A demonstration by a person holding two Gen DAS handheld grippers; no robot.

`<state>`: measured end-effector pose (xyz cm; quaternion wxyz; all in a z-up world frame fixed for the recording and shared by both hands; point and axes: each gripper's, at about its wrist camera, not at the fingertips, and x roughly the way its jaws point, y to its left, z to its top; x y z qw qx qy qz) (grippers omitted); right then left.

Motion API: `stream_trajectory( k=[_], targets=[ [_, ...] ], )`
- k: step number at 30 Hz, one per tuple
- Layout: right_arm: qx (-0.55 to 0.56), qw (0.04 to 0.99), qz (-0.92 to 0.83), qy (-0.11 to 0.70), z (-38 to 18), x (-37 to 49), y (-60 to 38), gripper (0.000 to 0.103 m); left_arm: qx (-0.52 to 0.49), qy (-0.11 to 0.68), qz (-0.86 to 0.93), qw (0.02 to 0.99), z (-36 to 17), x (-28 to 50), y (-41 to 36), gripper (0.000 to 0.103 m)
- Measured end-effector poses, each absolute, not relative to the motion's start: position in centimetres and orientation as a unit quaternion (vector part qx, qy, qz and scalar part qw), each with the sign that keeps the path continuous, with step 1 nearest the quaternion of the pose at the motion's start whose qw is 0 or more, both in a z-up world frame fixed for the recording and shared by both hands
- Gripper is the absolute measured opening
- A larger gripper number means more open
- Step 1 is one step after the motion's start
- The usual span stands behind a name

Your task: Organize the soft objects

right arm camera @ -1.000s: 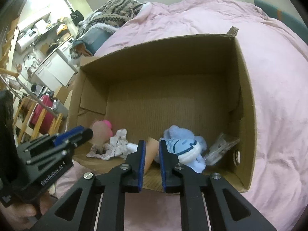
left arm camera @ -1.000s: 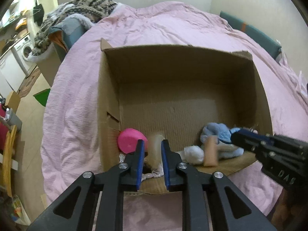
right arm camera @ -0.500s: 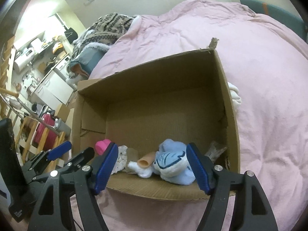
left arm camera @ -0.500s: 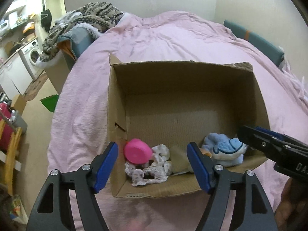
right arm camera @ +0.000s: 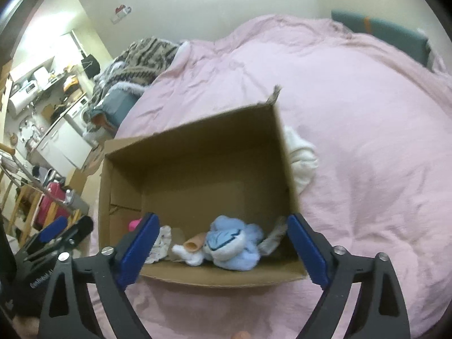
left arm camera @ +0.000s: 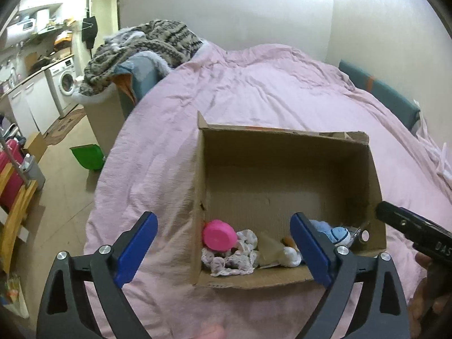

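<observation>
Both grippers, left point(left arm camera: 223, 250) and right point(right arm camera: 221, 250), hold nothing, fingers opening wide above the cardboard box point(left arm camera: 285, 147).

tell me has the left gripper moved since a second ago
Yes. The left gripper has pulled up and back from the cardboard box, which now looks smaller and sits lower in its view; its jaws are opening, nothing between them.

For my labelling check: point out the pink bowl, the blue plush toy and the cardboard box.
pink bowl point(left arm camera: 219, 235), left wrist view, on its upturned base.
blue plush toy point(right arm camera: 226, 240), right wrist view, on its striped face.
cardboard box point(right arm camera: 197, 155), right wrist view, on the far inner wall.
</observation>
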<state>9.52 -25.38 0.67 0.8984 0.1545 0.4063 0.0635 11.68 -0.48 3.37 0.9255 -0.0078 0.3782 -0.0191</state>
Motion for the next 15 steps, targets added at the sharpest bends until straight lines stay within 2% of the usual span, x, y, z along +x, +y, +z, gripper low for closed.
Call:
stream_trajectory(
  k=[2, 4, 15],
  targets=[
    [0.147, 0.904, 0.057, 0.398, 1.2, 8.8, -25.6, 0.099, -0.011, 0.373, -0.017, 0.928, 3.7, 11.0, -0.1, 0.102],
    [0.143, 0.908, 0.053, 0.389, 1.7, 8.1, -25.8, 0.103, -0.014, 0.368, -0.015, 0.929, 3.9, 10.0, 0.2, 0.102],
    [0.102, 0.918, 0.042, 0.381, 2.0, 3.9, -24.9, 0.103, -0.011, 0.376, -0.017, 0.926, 4.4, 5.4, 0.6, 0.102]
  ],
)
